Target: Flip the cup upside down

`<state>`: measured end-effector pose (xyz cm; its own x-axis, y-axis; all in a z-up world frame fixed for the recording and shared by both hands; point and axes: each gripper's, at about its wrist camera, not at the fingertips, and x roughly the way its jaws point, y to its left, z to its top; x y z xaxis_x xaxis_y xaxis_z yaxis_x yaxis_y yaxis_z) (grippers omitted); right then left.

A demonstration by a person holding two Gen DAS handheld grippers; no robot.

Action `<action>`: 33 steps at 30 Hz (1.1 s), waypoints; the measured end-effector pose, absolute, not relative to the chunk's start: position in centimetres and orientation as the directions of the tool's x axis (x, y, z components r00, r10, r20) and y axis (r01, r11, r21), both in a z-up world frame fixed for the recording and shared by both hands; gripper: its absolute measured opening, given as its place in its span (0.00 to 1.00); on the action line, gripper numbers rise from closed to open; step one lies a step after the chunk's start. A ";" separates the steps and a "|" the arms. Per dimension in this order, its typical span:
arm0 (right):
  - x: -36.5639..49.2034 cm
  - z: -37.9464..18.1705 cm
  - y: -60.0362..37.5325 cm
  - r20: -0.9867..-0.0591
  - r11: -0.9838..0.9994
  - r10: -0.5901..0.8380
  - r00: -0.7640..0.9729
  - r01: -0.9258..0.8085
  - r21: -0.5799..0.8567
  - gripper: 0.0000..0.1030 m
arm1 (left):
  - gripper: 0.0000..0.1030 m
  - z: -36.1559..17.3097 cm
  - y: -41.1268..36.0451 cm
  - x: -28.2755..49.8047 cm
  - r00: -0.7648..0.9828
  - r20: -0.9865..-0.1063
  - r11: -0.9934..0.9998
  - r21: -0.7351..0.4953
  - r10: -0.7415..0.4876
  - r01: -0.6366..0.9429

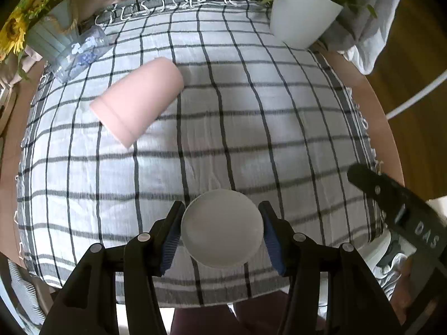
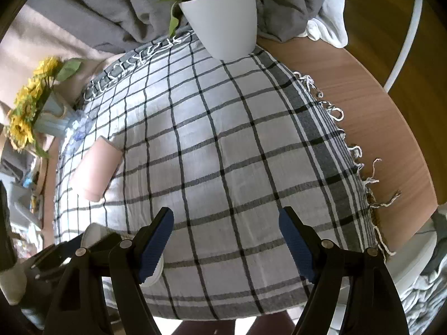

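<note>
My left gripper [image 1: 222, 233] is shut on a white cup [image 1: 222, 229]. I see the cup's flat round base between the blue pads, held above the near edge of the checked cloth [image 1: 237, 111]. In the right wrist view the white cup [image 2: 93, 233] peeks out at the lower left, partly hidden behind my fingers. My right gripper [image 2: 226, 240] is open and empty above the near part of the cloth [image 2: 223, 139]. A pink cup [image 1: 137, 100] stands upside down on the cloth's left side; it also shows in the right wrist view [image 2: 96, 167].
A white plant pot [image 1: 301, 19] stands at the cloth's far right corner, also in the right wrist view [image 2: 226, 19]. A vase of sunflowers [image 1: 33, 25] and a clear plastic bottle [image 1: 81, 53] are at the far left. Bare wooden tabletop [image 2: 377, 111] lies to the right.
</note>
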<state>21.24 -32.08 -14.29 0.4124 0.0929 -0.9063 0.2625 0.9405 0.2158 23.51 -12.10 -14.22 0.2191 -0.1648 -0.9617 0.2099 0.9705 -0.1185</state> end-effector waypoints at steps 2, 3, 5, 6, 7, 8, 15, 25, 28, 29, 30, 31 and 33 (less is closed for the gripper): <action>21.2 -14.3 -31.8 -0.907 0.948 0.090 0.412 0.245 0.205 0.76 | 0.53 -14.6 -12.1 23.1 0.208 -0.963 0.969 -0.126 -0.171 0.212; 21.1 -14.3 -31.6 -0.907 0.951 0.087 0.411 0.237 0.199 0.76 | 0.53 -14.7 -12.1 23.0 0.204 -0.963 0.968 -0.132 -0.176 0.212; 21.2 -14.3 -31.3 -0.908 0.957 0.085 0.411 0.221 0.189 0.76 | 0.53 -15.0 -12.1 23.0 0.202 -0.963 0.969 -0.135 -0.178 0.208; 21.2 -14.3 -31.2 -0.908 0.959 0.083 0.411 0.214 0.185 0.76 | 0.53 -15.0 -12.1 22.9 0.201 -0.963 0.969 -0.138 -0.180 0.206; 21.2 -14.3 -31.1 -0.908 0.961 0.081 0.411 0.210 0.181 0.76 | 0.53 -15.1 -12.1 22.8 0.201 -0.962 0.969 -0.140 -0.182 0.206; 21.2 -14.3 -31.0 -0.908 0.962 0.080 0.412 0.205 0.178 0.76 | 0.53 -15.2 -12.0 22.7 0.200 -0.963 0.969 -0.142 -0.183 0.202; 21.0 -14.4 -30.9 -0.908 0.967 0.082 0.411 0.189 0.173 0.76 | 0.64 -15.3 -11.6 22.6 0.226 -0.955 0.972 -0.151 -0.190 0.179; 20.7 -14.2 -31.0 -0.900 0.972 0.093 0.425 0.159 0.176 0.76 | 0.82 -14.8 -11.7 22.2 0.299 -0.929 0.972 -0.176 -0.217 0.156; 20.6 -14.1 -31.2 -0.900 0.972 0.079 0.430 0.167 0.165 0.82 | 0.85 -14.1 -11.7 22.0 0.345 -0.917 0.977 -0.161 -0.201 0.141; 20.5 -14.1 -31.4 -0.899 0.971 0.076 0.431 0.173 0.164 0.82 | 0.85 -13.7 -11.7 21.9 0.363 -0.911 0.979 -0.156 -0.195 0.134; 20.5 -14.1 -31.6 -0.899 0.970 0.069 0.432 0.183 0.162 0.82 | 0.86 -13.4 -11.6 21.8 0.380 -0.905 0.979 -0.154 -0.193 0.131; 20.4 -14.2 -31.8 -0.901 0.968 0.060 0.430 0.196 0.158 0.82 | 0.87 -12.9 -11.5 21.6 0.399 -0.897 0.980 -0.150 -0.190 0.130; 20.2 -14.2 -32.3 -0.903 0.961 0.051 0.426 0.224 0.160 0.82 | 0.88 -11.9 -11.3 21.0 0.443 -0.877 0.981 -0.144 -0.186 0.127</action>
